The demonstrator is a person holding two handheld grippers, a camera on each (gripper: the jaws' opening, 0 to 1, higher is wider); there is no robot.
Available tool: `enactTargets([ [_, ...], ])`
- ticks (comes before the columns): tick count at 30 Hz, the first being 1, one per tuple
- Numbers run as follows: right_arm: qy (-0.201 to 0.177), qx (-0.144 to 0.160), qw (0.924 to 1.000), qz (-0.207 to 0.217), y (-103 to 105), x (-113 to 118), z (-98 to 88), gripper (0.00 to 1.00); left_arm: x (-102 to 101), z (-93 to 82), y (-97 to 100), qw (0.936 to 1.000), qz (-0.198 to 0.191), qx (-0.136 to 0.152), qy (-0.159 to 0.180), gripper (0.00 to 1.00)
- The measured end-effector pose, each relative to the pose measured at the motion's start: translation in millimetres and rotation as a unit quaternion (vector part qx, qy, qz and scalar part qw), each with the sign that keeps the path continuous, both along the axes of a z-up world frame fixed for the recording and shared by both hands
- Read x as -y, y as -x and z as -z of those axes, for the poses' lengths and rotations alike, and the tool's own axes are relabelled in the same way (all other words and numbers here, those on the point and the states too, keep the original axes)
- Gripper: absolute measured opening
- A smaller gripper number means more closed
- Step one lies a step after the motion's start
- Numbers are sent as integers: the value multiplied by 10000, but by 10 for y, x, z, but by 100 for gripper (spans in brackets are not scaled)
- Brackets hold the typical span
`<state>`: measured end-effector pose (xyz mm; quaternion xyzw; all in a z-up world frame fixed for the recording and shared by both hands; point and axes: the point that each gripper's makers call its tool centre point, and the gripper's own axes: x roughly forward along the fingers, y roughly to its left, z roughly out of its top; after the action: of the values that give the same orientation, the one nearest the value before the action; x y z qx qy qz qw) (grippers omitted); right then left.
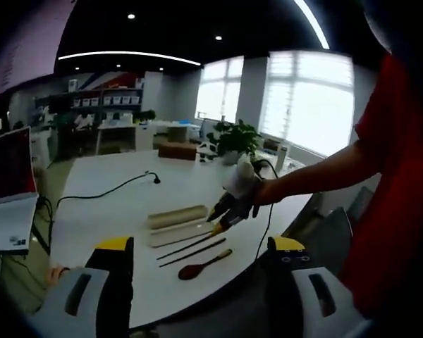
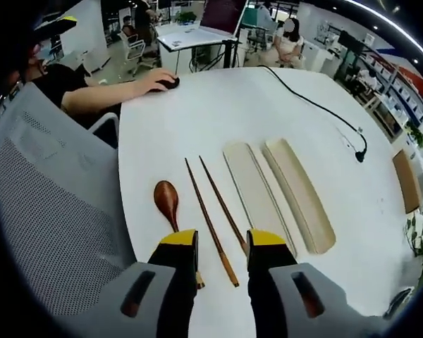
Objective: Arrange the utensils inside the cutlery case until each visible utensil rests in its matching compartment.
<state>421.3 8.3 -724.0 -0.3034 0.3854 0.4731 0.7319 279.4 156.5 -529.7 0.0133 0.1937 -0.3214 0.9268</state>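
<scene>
1. Right gripper view: my right gripper hangs just above the white table with its yellow-tipped jaws apart and nothing between them.
2. Below those jaws lie two dark wooden chopsticks, side by side and nearly parallel; one runs into the gap between the jaws, the other disappears behind my right-hand jaw.
3. A wooden spoon lies just left of the chopsticks, bowl pointing away from me, its handle running under my left-hand jaw.
4. Right of the chopsticks are the two long beige halves of the cutlery case: the flatter case lid next to the chopsticks, the deeper case tray beyond it, close together (whether they touch I cannot tell). Both hold no utensils.
5. A black cable crosses the far side of the table, and a person's arm rests at its far edge.
6. In the left gripper view, my left gripper is held back from the table, jaws wide and holding nothing.
7. There the right gripper shows at the end of my outstretched arm, low over the case, chopsticks and spoon.
</scene>
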Motion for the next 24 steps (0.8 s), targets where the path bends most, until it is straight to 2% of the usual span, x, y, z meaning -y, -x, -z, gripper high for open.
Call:
enactTargets([
  [2,53,25,10000,-72,-5,43,31,23,20,-15,-21,9995,100,69,-292,79],
  [3,93,18,9999,-75,-12,74,45,21,27,-70,-44,9991,100,212,-353,80],
  [8,96,123,9998,-119,-51,158,34,22,3,-160,-30,9999,8,172,-5,81],
  [9,49,108,9999,-100,-53,166,37,23,-31,-126,-31,10000,-49,86,-9,80],
  [13,-119,8,9999,-2,-47,165,64,20,-103,-81,-45,9998,-153,77,-141,79],
  [15,-149,-4,9998,-133,-58,122,130,19,-147,-68,-47,9994,-199,104,-280,79],
  [17,115,-213,9992,-308,-12,128,267,17,-189,-61,-41,9989,-265,115,-379,78],
  [21,469,-140,9968,-635,-15,128,497,15,-203,-60,-19,9989,-303,57,-347,78],
  [22,617,-146,9957,-678,-13,164,547,15,-200,-58,-10,9988,-289,47,-382,78],
  [24,571,-231,9963,-596,-8,145,586,12,-191,-60,1,9984,-243,65,-508,78],
])
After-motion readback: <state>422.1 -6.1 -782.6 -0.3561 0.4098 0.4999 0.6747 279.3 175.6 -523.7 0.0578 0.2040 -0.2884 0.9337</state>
